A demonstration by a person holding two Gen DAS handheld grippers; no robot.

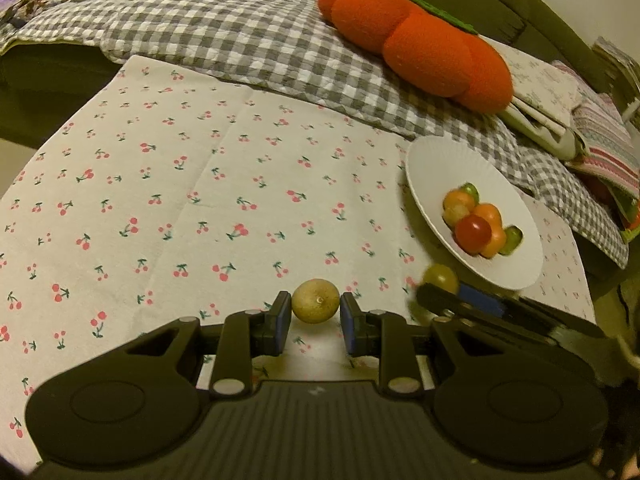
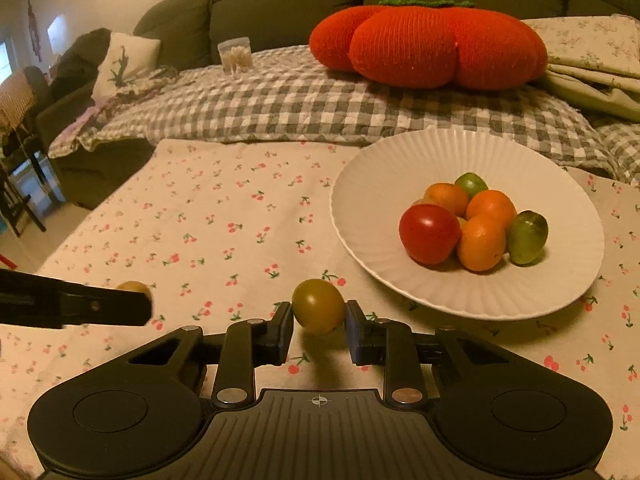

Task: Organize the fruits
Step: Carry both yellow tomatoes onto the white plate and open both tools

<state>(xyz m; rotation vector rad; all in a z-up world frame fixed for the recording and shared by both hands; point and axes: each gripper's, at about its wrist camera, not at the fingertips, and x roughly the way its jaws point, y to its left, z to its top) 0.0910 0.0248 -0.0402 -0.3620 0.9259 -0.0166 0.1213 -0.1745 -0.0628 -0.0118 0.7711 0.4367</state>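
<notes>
From the left wrist view, the left gripper [image 1: 315, 312] is clamped on a small tan round fruit [image 1: 315, 301], pads pressing both sides, just above the cherry-print tablecloth [image 1: 160, 200]. To its right the right gripper [image 1: 460, 300] pokes in, blurred at the tip, gripping an olive-green fruit [image 1: 440, 277] that is half hidden behind its own fingers. Beyond it sits the white ribbed plate [image 1: 432, 168], its near rim partly hidden by that gripper, holding a pile of red, orange and green fruits [image 1: 476, 224]; the ones at the back are mostly covered. An orange pumpkin cushion [image 1: 420, 44] lies on the grey checked blanket [image 1: 240, 40]; folded cloths at the right edge are cut off. Over to the right wrist view: the right gripper [image 2: 319, 316] is closed tight on the olive-green fruit [image 2: 318, 306], held clear of the cloth with its shadow beneath, just short of the plate [image 2: 400, 160]. At the left edge the left gripper [image 2: 148, 308] comes in as a dark bar, hiding all but a sliver of the tan fruit [image 2: 132, 286]. A clear container [image 2: 235, 55] on the blanket is too small to read; no writing is legible anywhere.
</notes>
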